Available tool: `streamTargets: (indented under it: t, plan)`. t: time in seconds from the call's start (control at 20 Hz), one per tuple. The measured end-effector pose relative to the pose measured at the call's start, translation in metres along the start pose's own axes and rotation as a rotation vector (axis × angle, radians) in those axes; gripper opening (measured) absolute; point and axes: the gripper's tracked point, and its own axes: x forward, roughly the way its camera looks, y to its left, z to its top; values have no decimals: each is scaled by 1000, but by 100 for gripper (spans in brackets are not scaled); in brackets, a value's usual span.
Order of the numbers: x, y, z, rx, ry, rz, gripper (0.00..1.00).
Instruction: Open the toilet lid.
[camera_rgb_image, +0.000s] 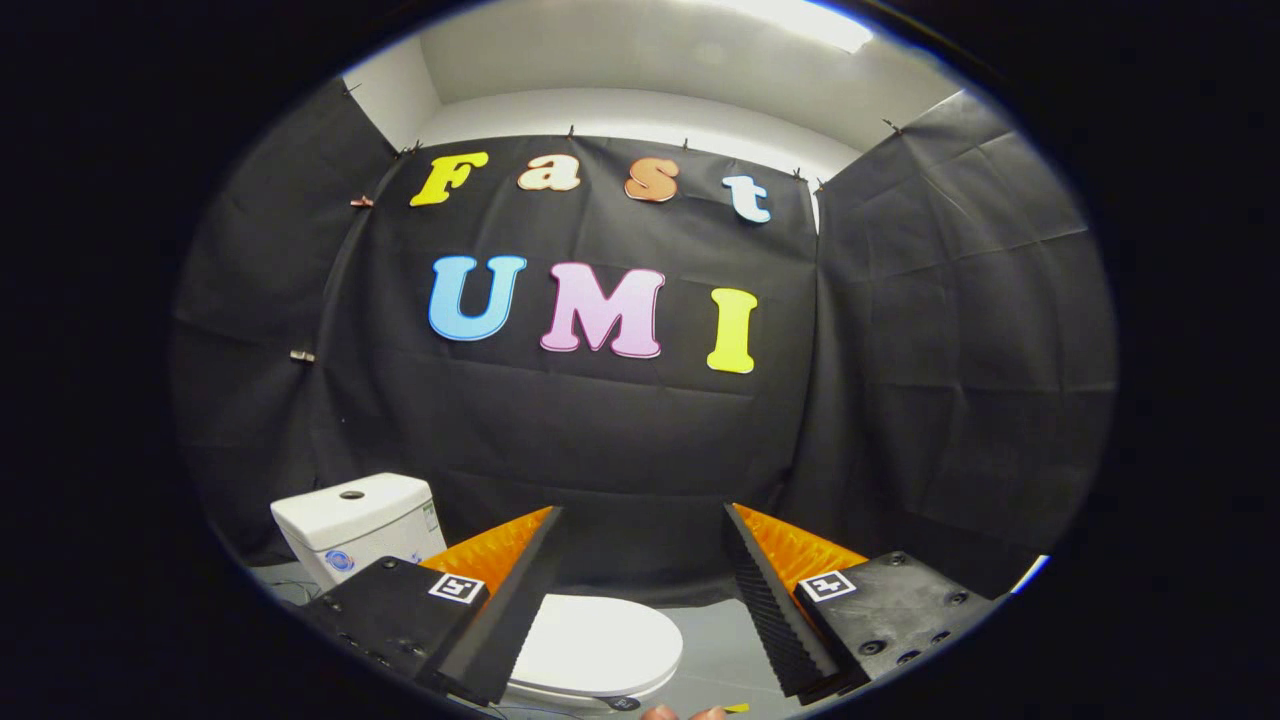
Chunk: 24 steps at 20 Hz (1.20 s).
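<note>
The handheld two-finger gripper (642, 525) is level, its jaws spread wide apart with nothing between them. Fingertips of the person's hand (685, 713) show below, between the fingers.

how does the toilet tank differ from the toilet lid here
The tank is a boxy upright block; the lid is a flat rounded oval lying closed. The tank stands beyond the left finger, against the black cloth wall; the lid lies low between the open fingers, partly hidden by the left one. Both are white and glossy.
</note>
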Motion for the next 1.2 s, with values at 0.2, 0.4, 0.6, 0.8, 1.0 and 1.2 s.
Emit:
streamTargets:
  t: [0.2, 0.4, 0.6, 0.8, 1.0, 1.2]
  plan:
    - [6, -1, -29, -16, -4, 3, 98]
    - [11, 2, -66, -50, 3, 13, 98]
    - [13, 10, -109, -70, 40, 48, 98]
    - [11, 23, -149, -73, 78, 95, 98]
    - [8, 30, -184, -28, 131, 142, 98]
    - [7, 22, -226, 47, 230, 147, 98]
